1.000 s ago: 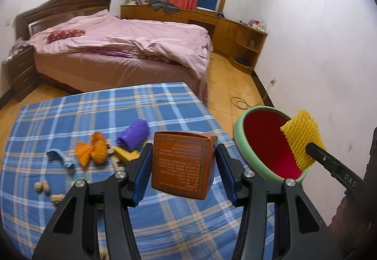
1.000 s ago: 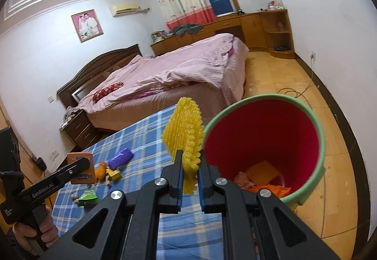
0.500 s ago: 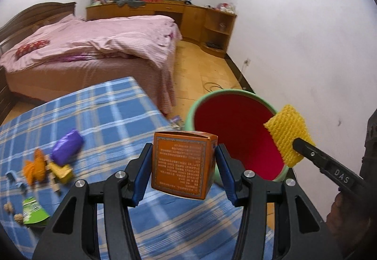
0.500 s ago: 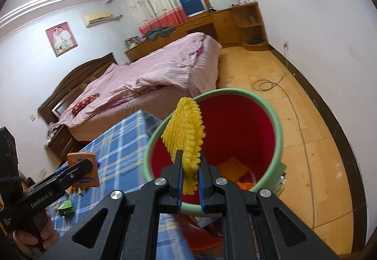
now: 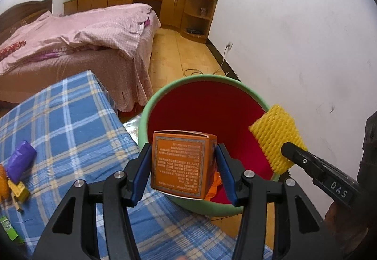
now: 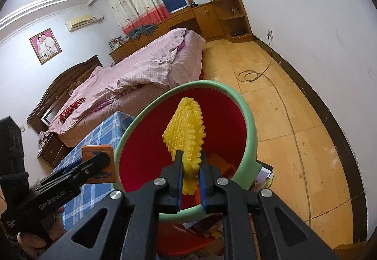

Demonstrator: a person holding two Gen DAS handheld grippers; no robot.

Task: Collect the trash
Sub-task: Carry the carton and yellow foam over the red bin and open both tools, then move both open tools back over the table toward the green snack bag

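Note:
My left gripper (image 5: 182,165) is shut on an orange carton (image 5: 181,163) and holds it over the near rim of a green bin with a red inside (image 5: 200,104). My right gripper (image 6: 190,172) is shut on a yellow foam net (image 6: 185,132) and holds it above the bin's mouth (image 6: 247,123). The net (image 5: 275,139) and right gripper also show at the right of the left wrist view. The carton (image 6: 99,153) shows at the left of the right wrist view. Orange scraps lie in the bin's bottom (image 5: 215,185).
A blue checked table (image 5: 70,123) at the left carries a purple wrapper (image 5: 20,162), a yellow piece (image 5: 20,191) and a green packet (image 5: 8,229). A pink bed (image 5: 82,35) stands behind. A cable (image 6: 252,76) lies on the wooden floor.
Both grippers have swung right from the table to the bin. The carton now hangs over the bin's near rim and the foam net sits further over its mouth.

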